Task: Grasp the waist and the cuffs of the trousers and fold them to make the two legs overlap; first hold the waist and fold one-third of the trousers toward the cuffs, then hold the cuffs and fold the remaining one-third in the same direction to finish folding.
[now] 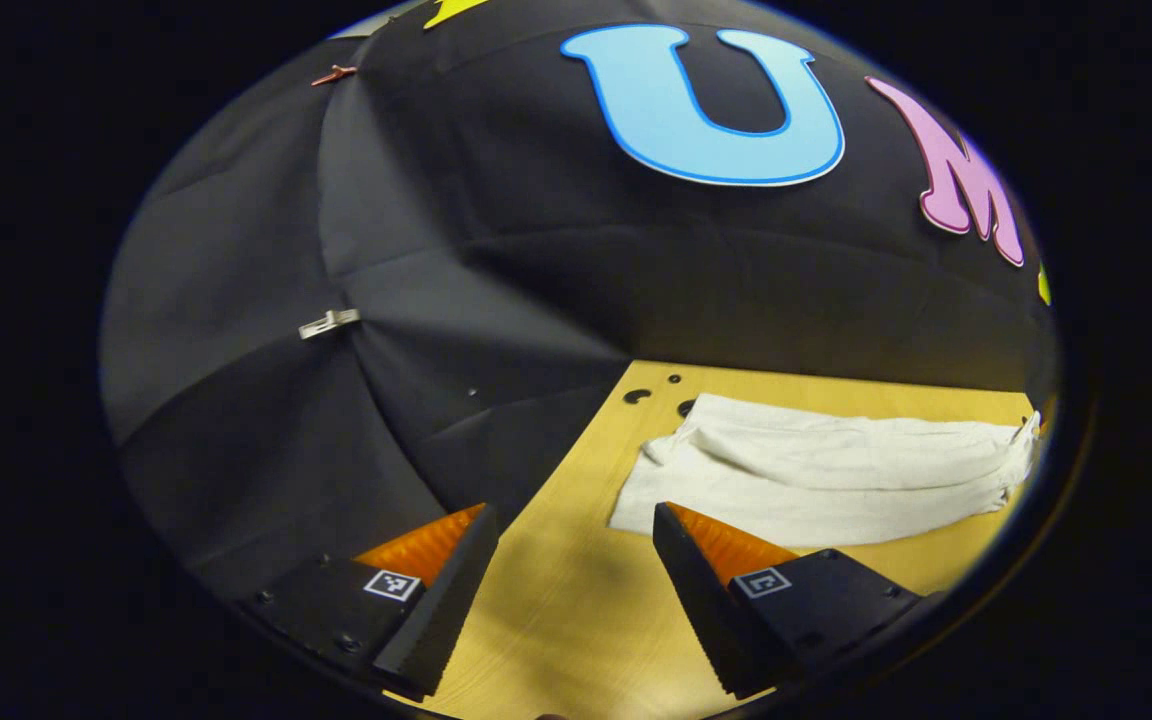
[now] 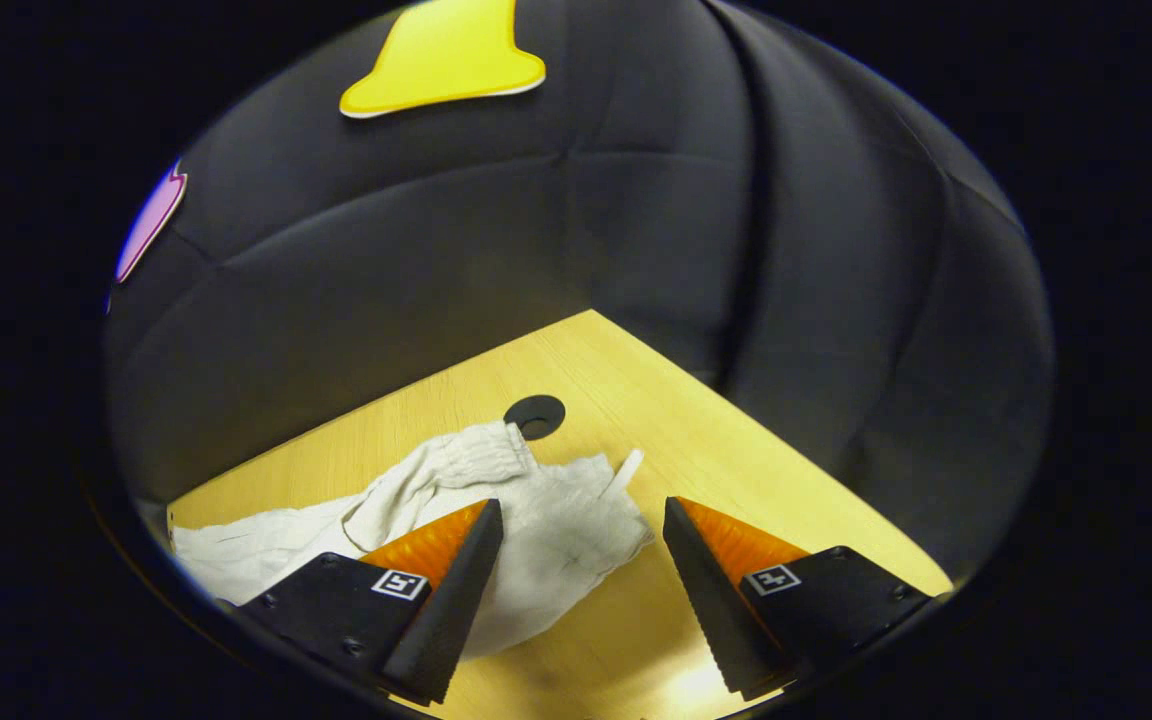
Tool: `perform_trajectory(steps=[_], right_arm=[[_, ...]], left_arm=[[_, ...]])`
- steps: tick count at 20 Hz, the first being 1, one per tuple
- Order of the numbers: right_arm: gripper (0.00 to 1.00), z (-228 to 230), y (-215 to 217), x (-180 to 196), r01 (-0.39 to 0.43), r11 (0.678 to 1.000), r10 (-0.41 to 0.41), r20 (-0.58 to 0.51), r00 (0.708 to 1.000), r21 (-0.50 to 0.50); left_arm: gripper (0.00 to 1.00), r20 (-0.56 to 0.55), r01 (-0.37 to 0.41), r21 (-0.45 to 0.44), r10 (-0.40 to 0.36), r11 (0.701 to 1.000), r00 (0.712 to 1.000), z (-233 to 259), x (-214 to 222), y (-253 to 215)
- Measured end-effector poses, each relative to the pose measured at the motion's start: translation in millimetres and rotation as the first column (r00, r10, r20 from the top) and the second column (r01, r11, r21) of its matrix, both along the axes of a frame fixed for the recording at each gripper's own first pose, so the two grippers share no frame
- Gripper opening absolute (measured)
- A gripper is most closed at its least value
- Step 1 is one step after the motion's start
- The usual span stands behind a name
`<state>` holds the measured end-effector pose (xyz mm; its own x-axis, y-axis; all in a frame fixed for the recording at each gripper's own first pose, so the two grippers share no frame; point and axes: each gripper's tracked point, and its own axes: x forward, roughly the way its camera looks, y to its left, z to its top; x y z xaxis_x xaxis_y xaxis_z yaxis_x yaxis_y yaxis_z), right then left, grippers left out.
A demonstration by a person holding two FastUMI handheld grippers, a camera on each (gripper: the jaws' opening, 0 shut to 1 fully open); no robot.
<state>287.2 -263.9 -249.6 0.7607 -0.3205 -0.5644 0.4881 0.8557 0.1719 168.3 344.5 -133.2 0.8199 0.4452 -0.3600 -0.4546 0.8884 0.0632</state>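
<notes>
White trousers (image 1: 816, 470) lie spread lengthwise on the wooden table (image 1: 556, 600). In the left gripper view their cuff end is nearest, just ahead and right of my left gripper (image 1: 571, 525), which is open over bare wood. In the right gripper view the gathered waist (image 2: 536, 500) with a drawstring (image 2: 624, 472) lies between and just beyond the fingers of my right gripper (image 2: 584, 520). That gripper is open and hovers above the waist without touching it.
A round cable hole (image 2: 534, 415) sits in the table just behind the waist. Small holes (image 1: 656, 392) mark the table near the cuff end. Black cloth walls close in on the table's far edges and corner.
</notes>
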Motion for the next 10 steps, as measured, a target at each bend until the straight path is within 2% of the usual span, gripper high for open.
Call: perform_trajectory(steps=[6, 9, 10], right_arm=[[0.99, -11.6, 8.9, 5.3, 0.016, 0.998, -0.016, 0.007, 1.000, 0.053], [0.98, -10.4, 6.2, 8.7, 0.017, 0.999, -0.018, 0.030, 0.999, 0.027], [0.87, -13.3, 5.3, 8.7, 0.019, 0.999, -0.020, 0.022, 1.000, 0.030]], left_arm=[[0.98, -0.053, -0.034, 0.013, 0.035, 0.999, 0.998, -14.7, -36.7, 2.5], [0.98, -0.077, -0.043, 0.000, 0.043, 0.999, 0.996, -24.0, -40.6, -3.7], [0.98, -0.080, -0.041, -0.004, 0.040, 0.999, 0.996, -25.6, -41.7, -6.4]])
